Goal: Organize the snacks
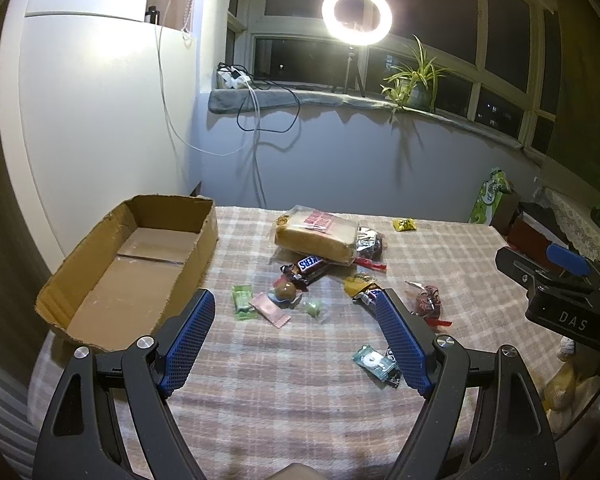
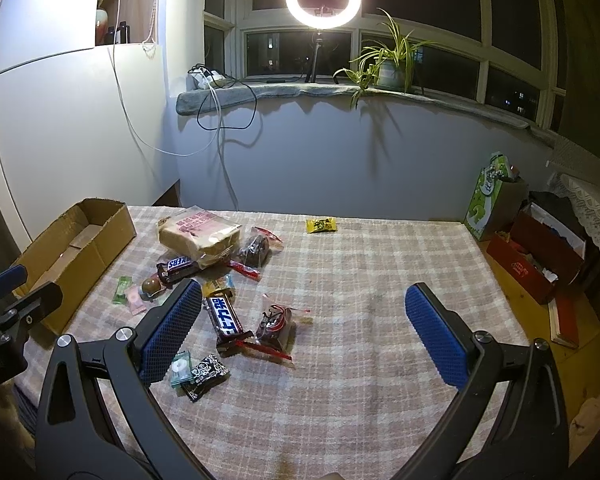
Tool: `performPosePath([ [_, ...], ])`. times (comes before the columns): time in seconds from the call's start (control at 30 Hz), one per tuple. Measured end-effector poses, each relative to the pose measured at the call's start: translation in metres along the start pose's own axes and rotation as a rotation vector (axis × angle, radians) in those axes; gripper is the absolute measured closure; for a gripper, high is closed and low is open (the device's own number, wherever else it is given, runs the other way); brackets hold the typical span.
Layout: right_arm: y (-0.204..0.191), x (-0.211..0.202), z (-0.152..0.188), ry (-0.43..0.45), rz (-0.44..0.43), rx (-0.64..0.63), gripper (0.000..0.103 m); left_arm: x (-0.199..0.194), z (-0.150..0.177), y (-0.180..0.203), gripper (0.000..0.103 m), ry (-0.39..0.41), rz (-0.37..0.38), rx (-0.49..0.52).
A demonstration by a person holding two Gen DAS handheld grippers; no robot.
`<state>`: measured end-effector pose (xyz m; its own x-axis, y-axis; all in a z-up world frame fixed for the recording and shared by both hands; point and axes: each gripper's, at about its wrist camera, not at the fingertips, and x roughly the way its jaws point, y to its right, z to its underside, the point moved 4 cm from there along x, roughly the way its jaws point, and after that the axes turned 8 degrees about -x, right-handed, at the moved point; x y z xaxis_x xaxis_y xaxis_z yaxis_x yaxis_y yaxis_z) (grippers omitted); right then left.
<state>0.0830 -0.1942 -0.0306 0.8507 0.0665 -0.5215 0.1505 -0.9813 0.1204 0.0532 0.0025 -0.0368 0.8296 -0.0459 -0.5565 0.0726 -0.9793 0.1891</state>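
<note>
Snacks lie on the table (image 1: 440, 240) with both tools open.

The cardboard box (image 1: 128, 272) sits ahead-left of the left hand-held gripper (image 1: 298, 304), whose fingers are spread apart and hold nothing. The bread bag (image 1: 316, 236) lies straight ahead. The right hand-held gripper (image 2: 304, 296) is spread apart too, a chocolate bar (image 2: 225, 318) just inside its left finger.

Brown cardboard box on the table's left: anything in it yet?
Empty. The brown cardboard box shows only bare floor in the left wrist view; snacks lie outside on the cloth.
</note>
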Motion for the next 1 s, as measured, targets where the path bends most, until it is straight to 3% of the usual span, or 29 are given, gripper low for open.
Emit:
performPosePath([
  [1.0, -0.0031, -0.0002, 0.0017, -0.008, -0.01, -0.006, 0.0, -0.0051, -0.0018, 0.0041, 0.02, -0.003, 0.016, -0.002],
])
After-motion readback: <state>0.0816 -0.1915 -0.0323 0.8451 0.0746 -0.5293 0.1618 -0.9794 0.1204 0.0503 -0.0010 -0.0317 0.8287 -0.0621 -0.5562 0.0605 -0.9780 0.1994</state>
